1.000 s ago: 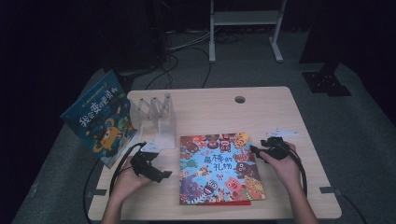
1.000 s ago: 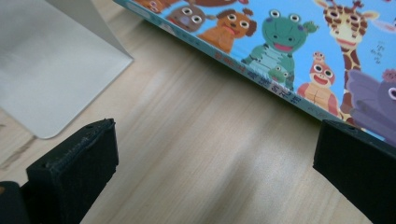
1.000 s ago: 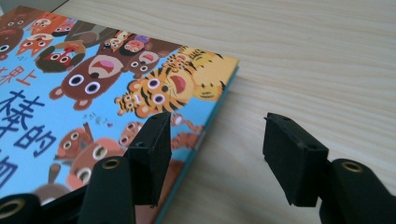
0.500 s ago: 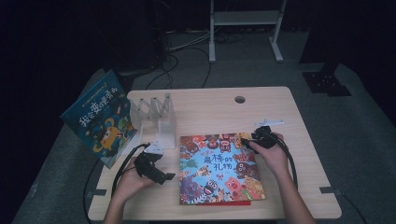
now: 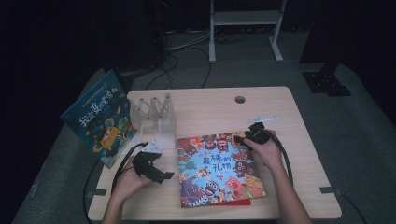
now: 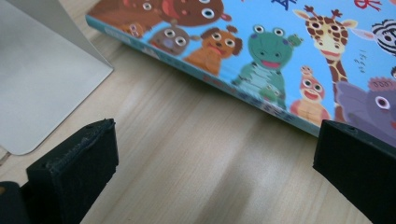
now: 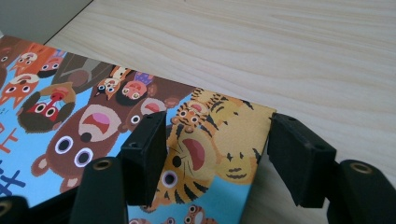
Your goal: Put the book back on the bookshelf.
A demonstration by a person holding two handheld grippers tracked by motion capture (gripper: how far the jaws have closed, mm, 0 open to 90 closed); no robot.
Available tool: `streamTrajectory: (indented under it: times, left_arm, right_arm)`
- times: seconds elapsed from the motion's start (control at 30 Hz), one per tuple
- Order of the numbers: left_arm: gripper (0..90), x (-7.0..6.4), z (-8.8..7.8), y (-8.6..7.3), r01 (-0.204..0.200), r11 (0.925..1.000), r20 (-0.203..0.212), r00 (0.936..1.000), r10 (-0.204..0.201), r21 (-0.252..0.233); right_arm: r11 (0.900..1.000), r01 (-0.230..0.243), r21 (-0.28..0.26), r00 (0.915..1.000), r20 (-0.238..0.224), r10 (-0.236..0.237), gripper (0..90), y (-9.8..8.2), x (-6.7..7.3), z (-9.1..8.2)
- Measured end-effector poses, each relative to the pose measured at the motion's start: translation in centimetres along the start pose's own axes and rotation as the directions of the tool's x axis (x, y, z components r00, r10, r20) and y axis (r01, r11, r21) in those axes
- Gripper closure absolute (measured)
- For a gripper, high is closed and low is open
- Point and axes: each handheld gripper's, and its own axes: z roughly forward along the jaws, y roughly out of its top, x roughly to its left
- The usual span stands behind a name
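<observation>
While your right tool (image 7: 212, 156) straddles the far right corner of the animal picture book (image 5: 215, 169) lying flat on the tabletop (image 5: 299, 140), jaws just parting and gripping nothing, left tool (image 6: 210, 172) wide beside its spine, pinch that thin, floppy, slick cover by the corner edge.

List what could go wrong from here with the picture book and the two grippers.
1. The right gripper hovers open over the top corner of the picture book; its jaws have just been opening. Closing there may only crease the cover.
2. The left gripper stands open on bare table beside the book's edge, so the flat book could slide.
3. The clear rack is close and might get knocked.
</observation>
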Motion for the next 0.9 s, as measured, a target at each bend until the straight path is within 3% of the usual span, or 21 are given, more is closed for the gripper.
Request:
streamTrajectory:
  times: [0.33, 0.53, 0.9]
  left_arm:
    - [0.0, 0.0, -0.1, 0.2, 0.005, 0.9997, 0.005, 1.0000, -0.005, -0.025]
    - [0.0, 0.0, -0.1, 0.2, 0.016, 0.9995, 0.009, 0.9998, -0.016, -0.026]
    - [0.0, -0.2, 0.5, 0.3, 0.017, 0.9996, 0.034, 0.9993, -0.017, -0.021]
  right_arm:
    - [0.998, 0.068, 0.010, 0.9970, -0.040, -0.067, 38.4, 1.2, 1.6, 1.5]
    - [0.997, 0.080, -0.002, 0.9943, -0.071, -0.080, 38.4, 1.3, 2.5, 2.2]
    - [0.988, 0.152, 0.025, 0.9824, -0.114, -0.148, 38.4, 2.0, 4.3, 3.0]
